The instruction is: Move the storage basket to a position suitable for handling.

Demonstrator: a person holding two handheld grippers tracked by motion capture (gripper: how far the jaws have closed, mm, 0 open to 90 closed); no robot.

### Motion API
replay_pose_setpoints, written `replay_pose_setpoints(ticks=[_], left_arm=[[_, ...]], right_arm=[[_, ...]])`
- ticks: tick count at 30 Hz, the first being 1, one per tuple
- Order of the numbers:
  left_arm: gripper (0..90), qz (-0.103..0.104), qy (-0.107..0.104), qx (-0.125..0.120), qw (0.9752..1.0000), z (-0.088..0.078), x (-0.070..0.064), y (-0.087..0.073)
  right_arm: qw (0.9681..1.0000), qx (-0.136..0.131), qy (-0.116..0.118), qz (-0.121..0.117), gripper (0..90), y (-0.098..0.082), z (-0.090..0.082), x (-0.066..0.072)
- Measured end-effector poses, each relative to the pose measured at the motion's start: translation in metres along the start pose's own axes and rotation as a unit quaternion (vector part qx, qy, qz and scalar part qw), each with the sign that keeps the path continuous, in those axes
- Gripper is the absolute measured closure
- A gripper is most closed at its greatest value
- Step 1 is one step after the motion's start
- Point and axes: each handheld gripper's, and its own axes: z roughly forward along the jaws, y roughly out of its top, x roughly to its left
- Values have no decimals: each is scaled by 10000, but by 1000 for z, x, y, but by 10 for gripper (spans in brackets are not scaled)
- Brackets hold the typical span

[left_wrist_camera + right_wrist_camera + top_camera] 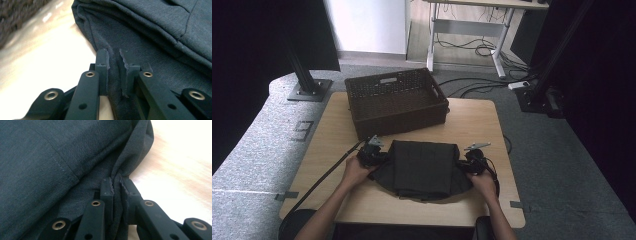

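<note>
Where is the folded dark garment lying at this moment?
In the high view, the folded dark garment lies on the table's near half, just before the brown basket.

Far wall of the wicker basket [17, 17] a blur; table [362, 205] under the folded cloth [422, 167] hidden.

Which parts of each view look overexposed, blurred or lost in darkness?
High view: the far corners fall into near black, while the table is evenly lit. Left gripper view: the tabletop glares white and the basket is out of focus; the dark garment is sharp. Right gripper view: the tabletop is washed out and blurred beside the crisp fabric.
</note>
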Motion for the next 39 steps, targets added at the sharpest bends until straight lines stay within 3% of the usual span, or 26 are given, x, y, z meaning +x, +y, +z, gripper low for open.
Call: replay_pose_setpoints(ticks=[13,23,39], left_arm=[[774,-9,4,71,10000,-34,-19,-38],[762,-55,-83,97,9999,-59,-36,-69],[718,108,-15,182,9998,-82,-69,-95]], right_arm=[[9990,18,328,-297,793,-17,-7,36],[9966,77,641,-519,786,-33,-16,65],[9939,182,859,-666,774,-58,-34,91]])
